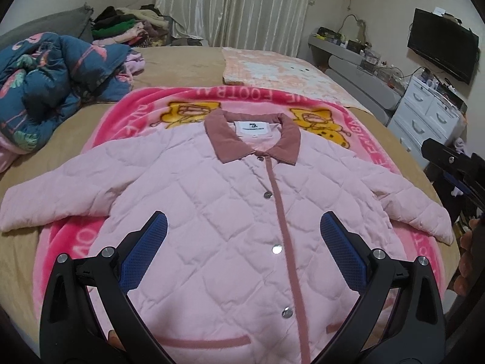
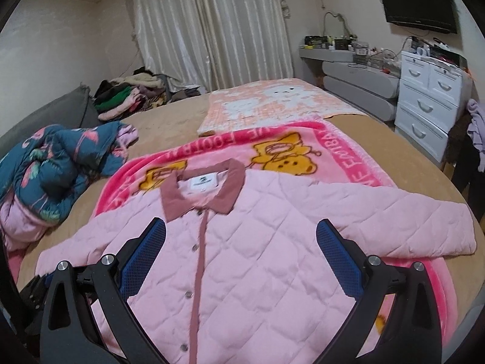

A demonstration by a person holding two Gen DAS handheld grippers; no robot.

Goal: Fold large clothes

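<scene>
Pink quilted jacket (image 1: 230, 212) laid flat, front up, snapped closed, on pink cartoon blanket (image 1: 391, 151) spread over tan bed (image 1: 182, 60). Long axis hem-to-collar, running straight away from both cameras; collar (image 1: 251, 136) at far end, hem nearest. Sleeves out to either side, roughly crosswise to that axis.

Left gripper (image 1: 244, 242) hovering above lower torso, jaws wide, nothing held, placket (image 1: 280, 212) passing between the fingers. Right gripper (image 2: 241, 242) also over torso, jaws wide, empty, placket seen left of centre between its fingers. No contact with fabric evident from either.

Key relation: left sleeve (image 1: 45, 203) well off to left of left jaws, cuff lying past blanket edge on bare bed; right sleeve (image 2: 424, 227) off to right of right jaws, cuff near bed edge. Each sleeve nearer its own-side gripper. Likely first fold: sleeves brought inward across chest, so lateral reach outward needed, not forward.

Look: pale pink diamond quilting, dusty-rose corduroy-like collar and placket trim, metal snaps (image 1: 276, 248), white neck label, rose-trimmed pocket openings near hem (image 1: 206, 341). Puffy, probably springy, folds may reopen. Folding not yet begun, judging by flat layout.
</scene>
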